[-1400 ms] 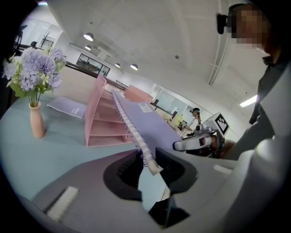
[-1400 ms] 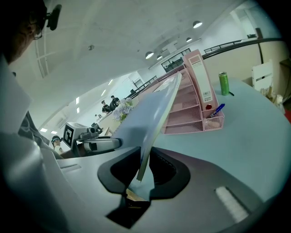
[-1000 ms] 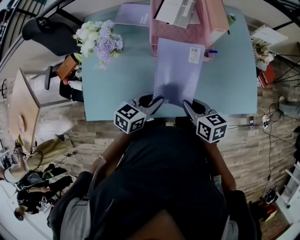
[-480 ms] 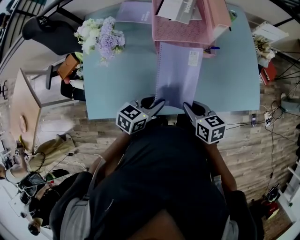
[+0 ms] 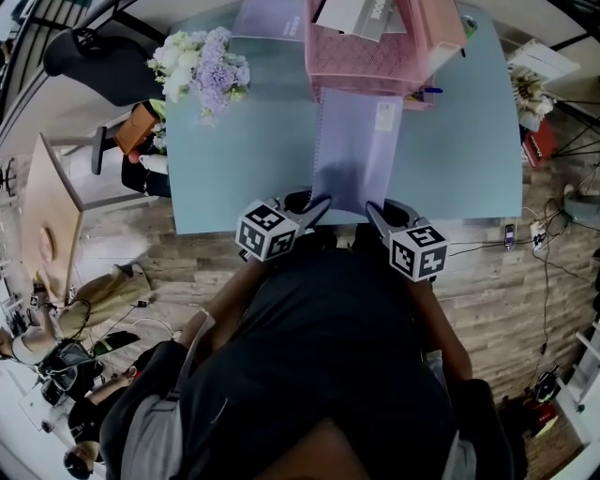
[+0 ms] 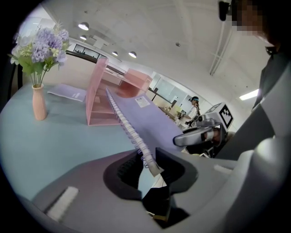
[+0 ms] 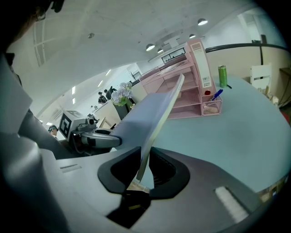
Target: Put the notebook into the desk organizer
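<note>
One pale blue table [image 5: 234, 169] carries everything. At its far side stands one pink desk organizer [image 5: 361, 58] with open shelves. A white box [image 5: 354, 14] lies in it, its print too cut off to read.

One lilac notebook [image 5: 356, 150] is held over the table, slanting up from the near edge toward the organizer. Its wire spiral [image 6: 126, 123] runs along the left side. A small white label [image 5: 384, 114] sits at the far right corner, its writing too small to read. A second lilac booklet [image 5: 267, 17] lies flat at the far edge of the table.

There are two grippers. The left gripper [image 5: 319, 202] is clamped on the near spiral corner of the notebook, and the right gripper [image 5: 372, 208] is clamped on the near plain corner. Each bears one cube with black-and-white square markers, two cubes in all [image 5: 266, 231].

One bunch of white and purple flowers [image 5: 202, 70] stands in one pink vase [image 6: 39, 102], left of the organizer. One green can [image 7: 222, 75] and one blue pen [image 7: 216, 94] are at the organizer's right end.

A second ago the notebook's far edge overlapped the organizer's front in the head view. Now it sits lower, just at the foot of that front. Both grips are unchanged.
</note>
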